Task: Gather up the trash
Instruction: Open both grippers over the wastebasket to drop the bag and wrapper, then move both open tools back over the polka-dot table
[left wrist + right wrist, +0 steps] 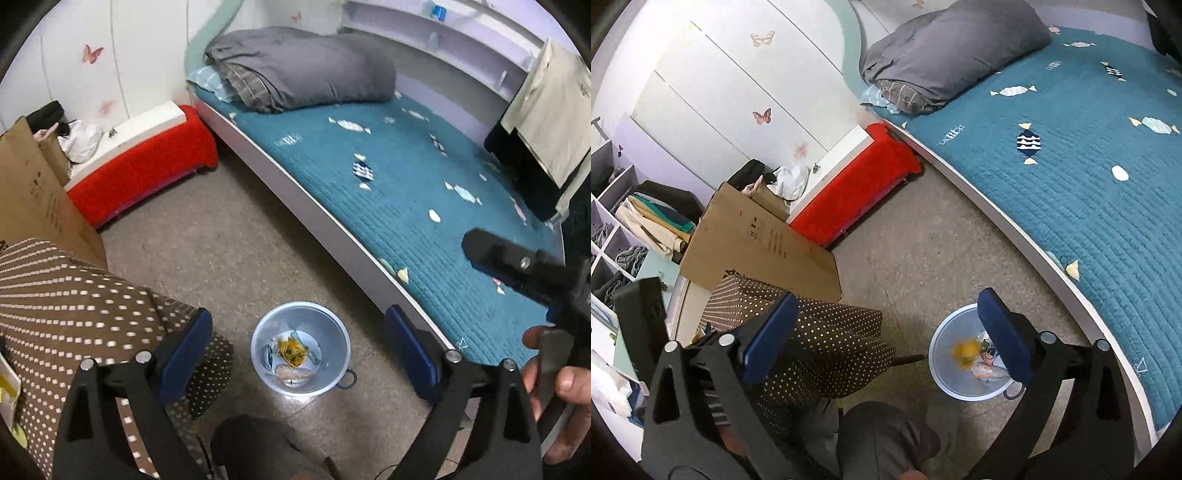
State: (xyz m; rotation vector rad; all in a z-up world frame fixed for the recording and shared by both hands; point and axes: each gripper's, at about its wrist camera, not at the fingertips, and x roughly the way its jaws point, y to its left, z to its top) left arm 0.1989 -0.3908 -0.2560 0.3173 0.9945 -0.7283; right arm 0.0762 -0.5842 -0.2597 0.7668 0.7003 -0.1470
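A pale blue plastic bin [332, 321] stands on the floor beside the bed, and also shows in the right wrist view [942, 339]. Inside it lie a yellow wrapper [291, 350], pale paper scraps and a pinkish piece [295, 373]. In the right wrist view the yellow wrapper [964, 352] is blurred above the bin's inside. My left gripper [297, 347] is open and empty, high above the bin. My right gripper [886, 332] is open and empty, above the bin's left side; it also shows at the right of the left wrist view [517, 262].
A bed with a teal quilt [424, 192] and a folded grey duvet [306, 70] fills the right. A red-covered bench [147, 170], a cardboard box [757, 240] and a brown dotted cloth [74, 302] stand left. My knee [882, 439] is below the bin.
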